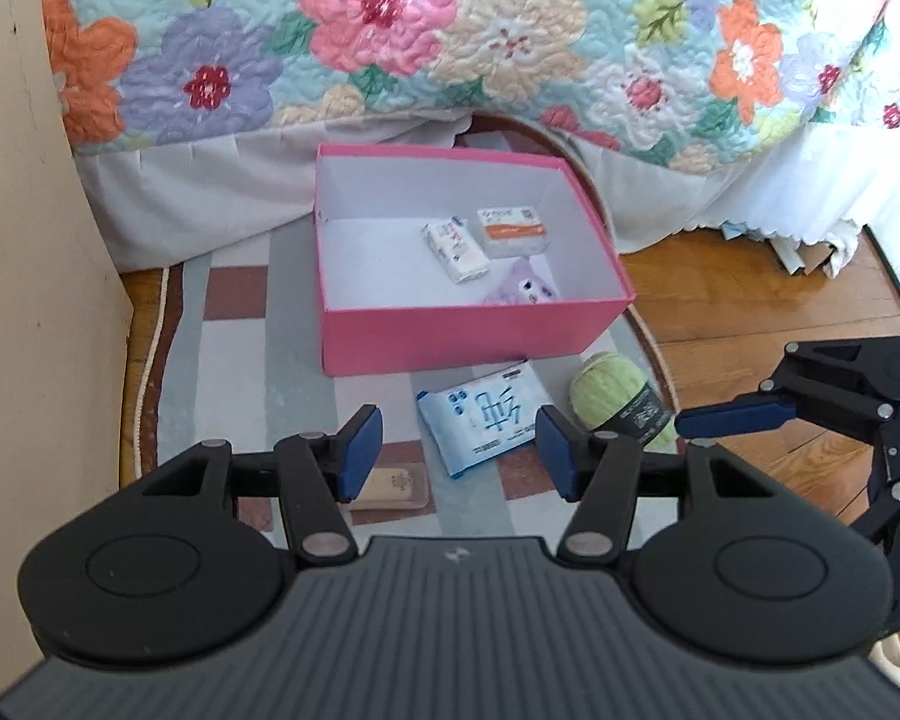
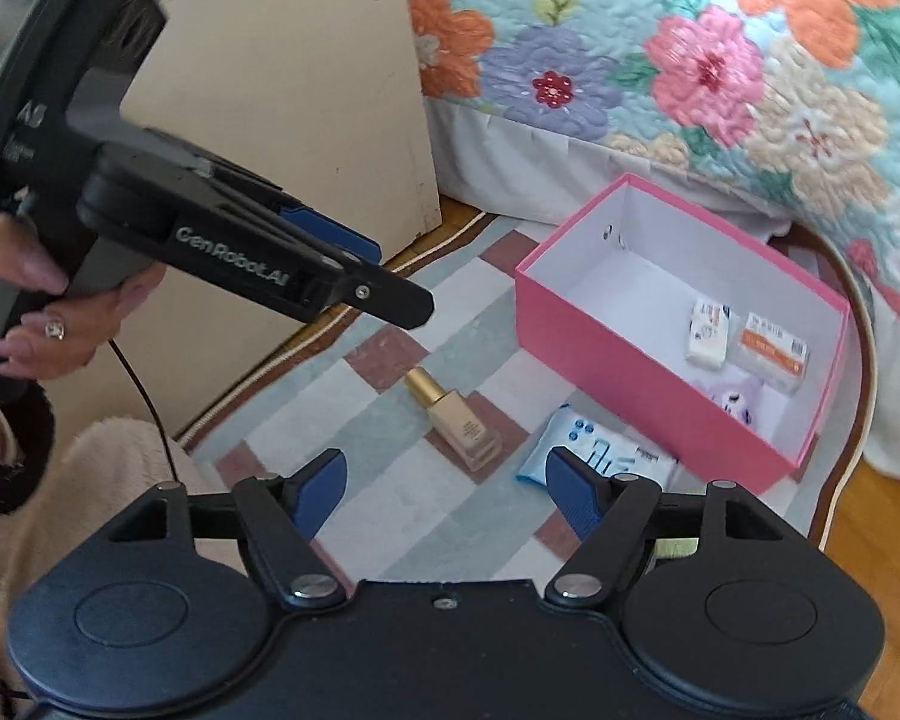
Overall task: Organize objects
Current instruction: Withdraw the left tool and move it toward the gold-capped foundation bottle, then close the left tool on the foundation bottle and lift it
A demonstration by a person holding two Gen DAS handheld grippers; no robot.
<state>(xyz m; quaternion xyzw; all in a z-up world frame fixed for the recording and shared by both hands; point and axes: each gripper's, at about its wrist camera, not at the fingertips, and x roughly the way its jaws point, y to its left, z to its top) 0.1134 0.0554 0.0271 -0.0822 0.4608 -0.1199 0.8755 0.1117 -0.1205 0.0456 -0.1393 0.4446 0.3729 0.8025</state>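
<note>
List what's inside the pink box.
In the pink box: a white tissue pack, an orange-labelled packet and a purple plush toy, partly hidden by the front wall.

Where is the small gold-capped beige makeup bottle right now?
In the right wrist view, the gold-capped beige makeup bottle lies flat on the checked rug, left of the blue-and-white tissue pack, in front of the pink cardboard box.

"GenRobot.AI" in pale letters along side of left gripper (image 2: 354, 267), left of right-wrist frame. "A8" on its dark housing, upper left. Large blue character on wipes pack (image 1: 486, 417), lower centre, left-wrist frame. Box contents' print too small to read.
</note>
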